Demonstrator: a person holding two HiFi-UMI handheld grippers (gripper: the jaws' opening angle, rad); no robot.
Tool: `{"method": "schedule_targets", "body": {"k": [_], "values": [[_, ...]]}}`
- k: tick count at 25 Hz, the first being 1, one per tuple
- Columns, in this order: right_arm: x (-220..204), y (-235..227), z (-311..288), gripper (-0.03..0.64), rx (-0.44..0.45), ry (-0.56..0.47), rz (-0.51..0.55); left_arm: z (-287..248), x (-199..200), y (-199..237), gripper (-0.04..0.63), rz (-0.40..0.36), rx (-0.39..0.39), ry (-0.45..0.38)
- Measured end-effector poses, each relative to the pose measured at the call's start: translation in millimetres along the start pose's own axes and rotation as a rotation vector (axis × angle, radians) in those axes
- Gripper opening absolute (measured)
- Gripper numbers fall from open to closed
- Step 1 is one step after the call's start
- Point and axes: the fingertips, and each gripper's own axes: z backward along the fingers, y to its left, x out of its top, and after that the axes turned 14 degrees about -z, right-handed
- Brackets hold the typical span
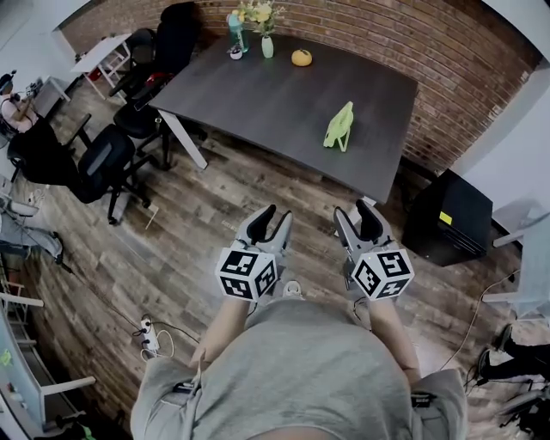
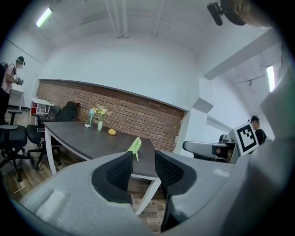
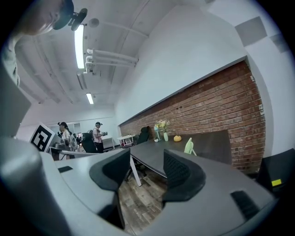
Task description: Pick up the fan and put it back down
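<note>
A small light-green fan point(image 1: 339, 127) stands upright on the dark grey table point(image 1: 275, 103), near its right front part. It shows again as the green fan point(image 2: 135, 146) just above my left jaws and as the fan point(image 3: 188, 146) far off to the right of my right jaws. My left gripper point(image 1: 271, 222) and right gripper point(image 1: 356, 217) are held side by side over the wooden floor, well short of the table. Both stand open with nothing between their fingers.
On the table's far end are a vase of flowers point(image 1: 265, 26), a teal bottle point(image 1: 235, 30) and an orange round thing point(image 1: 301, 58). Black office chairs point(image 1: 103, 163) stand at the left. A black cabinet point(image 1: 451, 219) sits right of the table. People stand far off point(image 3: 97, 136).
</note>
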Motion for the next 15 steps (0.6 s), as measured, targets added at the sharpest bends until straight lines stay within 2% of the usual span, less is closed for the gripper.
{"method": "schedule_targets", "body": {"k": [15], "values": [[11.3, -23.4, -85.4, 0.21, -0.03, -0.003, -0.021, -58.9, 2.9, 65.5, 0.14, 0.002, -0.018, 0.011]]}}
